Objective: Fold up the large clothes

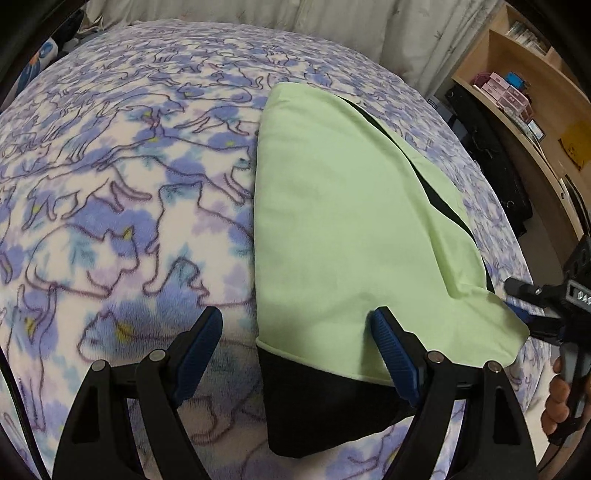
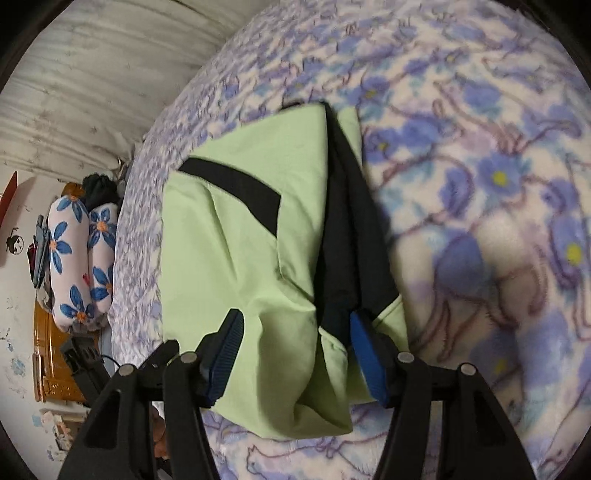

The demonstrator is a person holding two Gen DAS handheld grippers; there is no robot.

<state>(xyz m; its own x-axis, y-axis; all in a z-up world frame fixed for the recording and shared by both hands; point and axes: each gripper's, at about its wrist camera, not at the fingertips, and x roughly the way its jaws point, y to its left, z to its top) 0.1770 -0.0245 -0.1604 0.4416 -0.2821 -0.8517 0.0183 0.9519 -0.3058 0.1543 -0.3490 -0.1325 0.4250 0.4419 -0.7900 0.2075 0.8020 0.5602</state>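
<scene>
A light green garment with black trim lies folded in a long strip on the cat-print blanket. My left gripper hangs open over the strip's near black hem. One of its fingers is over the green cloth and the other is over the blanket, neither pressing. My right gripper shows at the strip's right corner, with a hand on its handle. In the right wrist view the right gripper straddles the garment. It is open, with loose cloth bulging between its pads.
The blanket covers the whole bed. A wooden bookshelf with boxes stands past the bed's right side, and pale curtains hang behind. Flower-print pillows and wooden furniture lie beyond the bed's far edge.
</scene>
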